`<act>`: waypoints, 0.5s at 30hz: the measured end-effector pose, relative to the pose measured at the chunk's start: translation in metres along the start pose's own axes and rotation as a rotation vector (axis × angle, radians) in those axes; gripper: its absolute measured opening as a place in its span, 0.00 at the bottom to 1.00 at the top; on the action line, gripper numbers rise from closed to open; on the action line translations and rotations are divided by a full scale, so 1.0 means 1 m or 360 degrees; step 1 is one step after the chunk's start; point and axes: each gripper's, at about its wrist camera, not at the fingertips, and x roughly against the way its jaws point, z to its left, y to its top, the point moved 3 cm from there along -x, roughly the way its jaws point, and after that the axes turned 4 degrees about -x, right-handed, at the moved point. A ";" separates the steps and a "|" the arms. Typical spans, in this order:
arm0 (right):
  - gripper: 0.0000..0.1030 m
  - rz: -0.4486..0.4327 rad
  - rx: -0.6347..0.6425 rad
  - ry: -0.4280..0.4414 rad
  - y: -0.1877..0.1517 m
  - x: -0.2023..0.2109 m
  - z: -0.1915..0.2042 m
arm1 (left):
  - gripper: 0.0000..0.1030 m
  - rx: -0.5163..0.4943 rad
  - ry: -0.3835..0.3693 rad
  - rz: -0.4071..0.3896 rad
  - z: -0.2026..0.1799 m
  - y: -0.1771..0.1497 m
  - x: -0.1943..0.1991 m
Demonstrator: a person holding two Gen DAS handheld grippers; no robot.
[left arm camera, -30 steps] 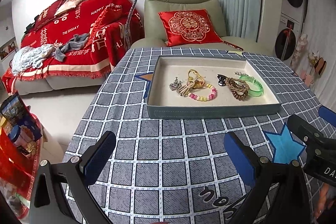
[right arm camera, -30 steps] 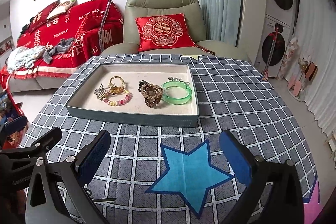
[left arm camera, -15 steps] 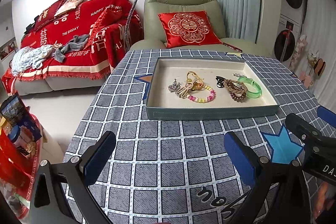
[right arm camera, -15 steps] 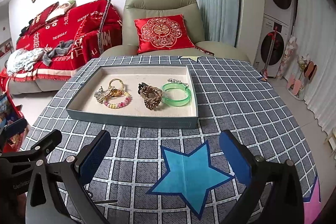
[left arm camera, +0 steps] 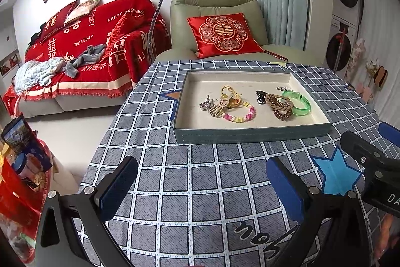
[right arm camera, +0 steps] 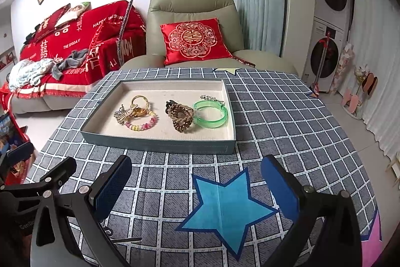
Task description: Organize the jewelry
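Observation:
A grey-blue tray (left arm camera: pixel 250 135) (right arm camera: pixel 160 142) with a cream lining stands on the checked tablecloth. In it lie a pink and yellow bead bracelet (left arm camera: pixel 241 114) (right arm camera: pixel 142 125), a gold ring with keys and charms (left arm camera: pixel 225 98) (right arm camera: pixel 136 106), brown coil hair ties (left arm camera: pixel 281 106) (right arm camera: pixel 181 115), a green bangle (left arm camera: pixel 300 106) (right arm camera: pixel 211 113), a black clip (left arm camera: pixel 260 95) and a silver pin (right arm camera: pixel 211 98). My left gripper (left arm camera: pixel 200 189) is open and empty above the cloth, in front of the tray. My right gripper (right arm camera: pixel 196 187) is open and empty over a blue star print.
The table edge drops off at the left (left arm camera: pixel 105 142) and right (right arm camera: pixel 360 154). A green armchair with a red cushion (left arm camera: pixel 223 34) stands behind the table. A red-covered sofa (left arm camera: pixel 82 49) is at the left. A red snack rack (left arm camera: pixel 20 179) stands at the near left.
Both grippers have drawn back slightly from the tray and stayed open. The jewelry in the tray has not moved.

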 end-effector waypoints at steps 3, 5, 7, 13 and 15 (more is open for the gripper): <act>1.00 -0.0003 0.0001 0.0000 0.001 0.001 0.000 | 1.00 0.0006 -0.0003 0.0003 0.000 0.000 0.000; 1.00 -0.0002 -0.0002 0.0001 0.000 0.001 0.000 | 1.00 0.0010 -0.0001 0.0004 0.001 0.000 0.001; 1.00 0.0001 -0.0006 0.0003 0.001 0.000 0.000 | 1.00 0.0009 0.0006 0.0006 0.001 0.000 0.000; 1.00 0.0000 -0.0006 0.0003 0.003 0.003 0.001 | 1.00 0.0009 0.0006 0.0009 0.002 0.000 0.000; 1.00 -0.0002 -0.0006 0.0004 0.003 0.003 0.001 | 1.00 0.0011 0.0006 0.0013 0.002 -0.001 0.000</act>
